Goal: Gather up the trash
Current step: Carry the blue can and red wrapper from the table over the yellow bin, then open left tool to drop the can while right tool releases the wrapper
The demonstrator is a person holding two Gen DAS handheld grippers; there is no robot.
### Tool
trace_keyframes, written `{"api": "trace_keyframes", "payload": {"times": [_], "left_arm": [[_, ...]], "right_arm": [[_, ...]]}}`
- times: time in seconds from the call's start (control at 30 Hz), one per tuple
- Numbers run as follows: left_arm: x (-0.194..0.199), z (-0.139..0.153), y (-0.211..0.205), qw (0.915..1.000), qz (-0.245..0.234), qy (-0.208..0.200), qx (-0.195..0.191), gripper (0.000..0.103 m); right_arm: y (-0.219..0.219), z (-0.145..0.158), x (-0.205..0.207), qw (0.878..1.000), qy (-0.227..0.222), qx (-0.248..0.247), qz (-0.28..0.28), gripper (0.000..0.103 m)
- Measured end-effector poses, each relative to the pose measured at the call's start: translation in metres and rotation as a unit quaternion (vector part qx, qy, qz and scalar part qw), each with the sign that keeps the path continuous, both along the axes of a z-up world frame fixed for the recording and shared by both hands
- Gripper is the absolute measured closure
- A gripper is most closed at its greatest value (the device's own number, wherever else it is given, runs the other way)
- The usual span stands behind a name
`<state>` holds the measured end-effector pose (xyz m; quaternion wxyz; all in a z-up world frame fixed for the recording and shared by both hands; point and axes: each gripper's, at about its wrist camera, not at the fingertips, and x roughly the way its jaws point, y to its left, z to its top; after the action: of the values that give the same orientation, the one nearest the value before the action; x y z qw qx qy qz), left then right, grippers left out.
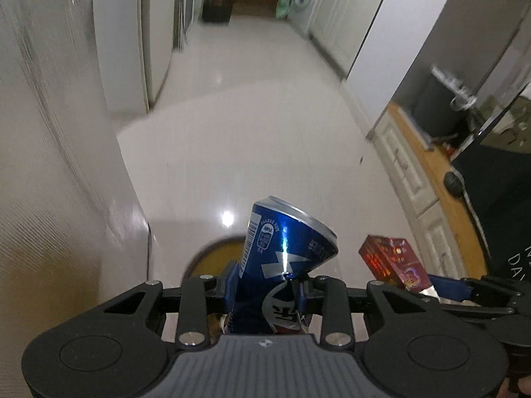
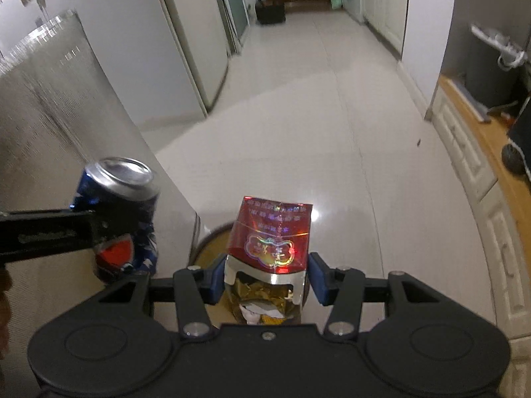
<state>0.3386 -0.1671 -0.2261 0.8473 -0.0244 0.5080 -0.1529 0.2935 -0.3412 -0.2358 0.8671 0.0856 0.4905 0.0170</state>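
Both grippers loaded up over the bin

Left gripper (image 1: 267, 290) had its jaws clamped on a crushed blue can (image 1: 285, 242); right gripper (image 2: 267, 280) squeezed a red packet (image 2: 272, 235), both above a round bin (image 2: 212, 248) on the floor (image 2: 298, 126).

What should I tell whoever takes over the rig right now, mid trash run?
Left gripper: fingers clamped on a crushed blue drink can.
Right gripper: fingers clamped on an opened red cigarette pack, foil showing inside.
Both are held above a round brown-rimmed container on the white tile floor, beside a silver appliance.
Done: both pieces picked up.
Left: release them, probably into that container. Its contents are hidden.
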Motion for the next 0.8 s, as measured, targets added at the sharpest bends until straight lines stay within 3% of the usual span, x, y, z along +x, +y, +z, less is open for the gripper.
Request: {"api": "trace_keyframes", "payload": {"times": [0.3,0.47,0.63,0.8], "left_arm": [[0.037,-0.069,-0.01,0.9956,0.005,0.093,-0.012,0.068],[0.05,-0.095,-0.014,0.9925,0.003,0.119,-0.026,0.067],[0.059,-0.119,-0.017,0.9898,0.0,0.142,-0.004,0.039],[0.064,-0.127,-0.011,0.9889,0.009,0.146,0.027,0.03]], "right_arm": [[0.002,-0.05,0.039,0.998,0.058,0.011,0.006,0.051],[-0.005,-0.067,0.051,0.997,0.071,0.005,0.005,0.051],[-0.01,-0.082,0.057,0.996,0.088,-0.003,0.002,0.051],[-0.01,-0.097,0.063,0.995,0.104,-0.007,0.007,0.051]]}}
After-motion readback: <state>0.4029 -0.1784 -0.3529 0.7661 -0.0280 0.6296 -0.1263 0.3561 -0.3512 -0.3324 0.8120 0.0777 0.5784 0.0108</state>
